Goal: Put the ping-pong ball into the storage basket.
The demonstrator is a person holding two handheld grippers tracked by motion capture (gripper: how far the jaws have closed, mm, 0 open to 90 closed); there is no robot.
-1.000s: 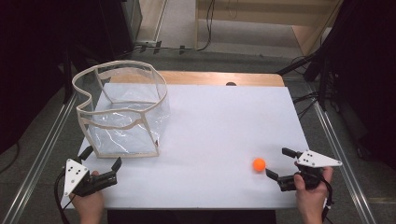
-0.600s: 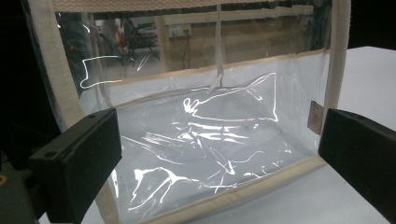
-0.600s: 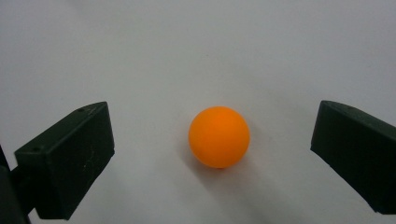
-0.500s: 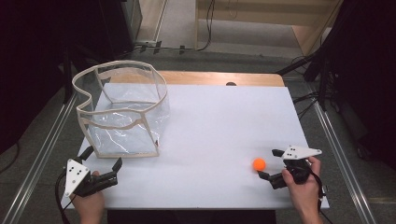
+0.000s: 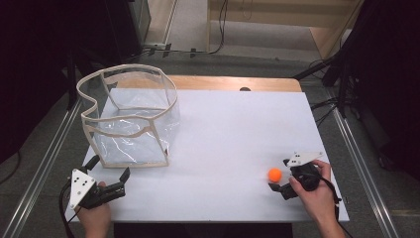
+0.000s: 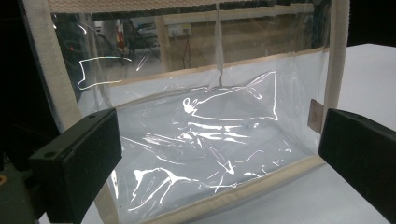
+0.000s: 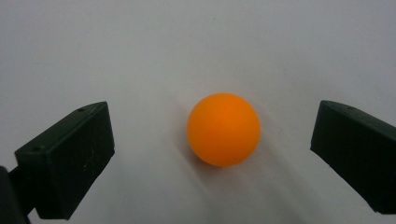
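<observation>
The light, smooth orange ball (image 7: 223, 129), likely to roll, is being straddled by the right gripper (image 5: 283, 174), jaws spread wide for a hold across its middle

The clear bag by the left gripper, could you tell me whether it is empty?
Empty: through the clear bag only its own creased plastic shows; the orange ball lies outside on the table.

Right gripper (image 5: 280, 174) nearer orange ball (image 5: 275, 174).

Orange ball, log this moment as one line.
right gripper: open, straddling orange ball | left gripper: open, facing clear bag
</observation>
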